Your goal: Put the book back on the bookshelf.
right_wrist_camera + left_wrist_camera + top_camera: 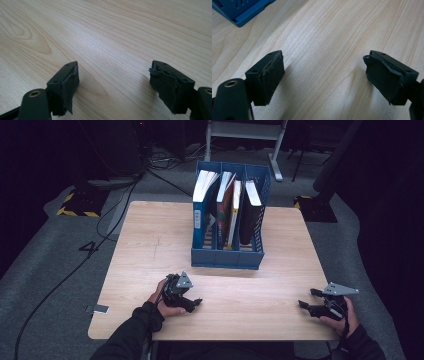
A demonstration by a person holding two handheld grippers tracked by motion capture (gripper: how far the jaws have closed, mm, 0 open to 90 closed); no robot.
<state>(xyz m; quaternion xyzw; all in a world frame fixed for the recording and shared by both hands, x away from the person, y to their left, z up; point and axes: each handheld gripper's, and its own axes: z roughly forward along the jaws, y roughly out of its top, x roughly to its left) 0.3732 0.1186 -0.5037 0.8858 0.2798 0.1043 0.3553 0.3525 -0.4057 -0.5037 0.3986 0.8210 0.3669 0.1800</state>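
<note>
The blue file rack (227, 255) is standing upright on the far half of the wooden table (150, 245), well apart from both grippers. It is showing three open-topped compartments with perforated walls; a blue-spined book (202, 205) is filling the left compartment, a red-and-yellow book (229, 210) is leaning in the middle one, and a dark book (248, 212) is sitting in the right one. The rack's long axis is running away from the person, with its low front edge facing the near side and the book tops tilting toward the far end. The left gripper (195, 304) is resting near the table's near edge, its jaws standing wide with only bare wood between them. The right gripper (306, 307) is hovering at the near right corner, its jaws likewise spread wide and holding nothing. The table is lying on grey carpet (50, 265) in a dim room, with black cables (117, 205) trailing across the floor and a white frame (245, 132) standing behind.
</note>
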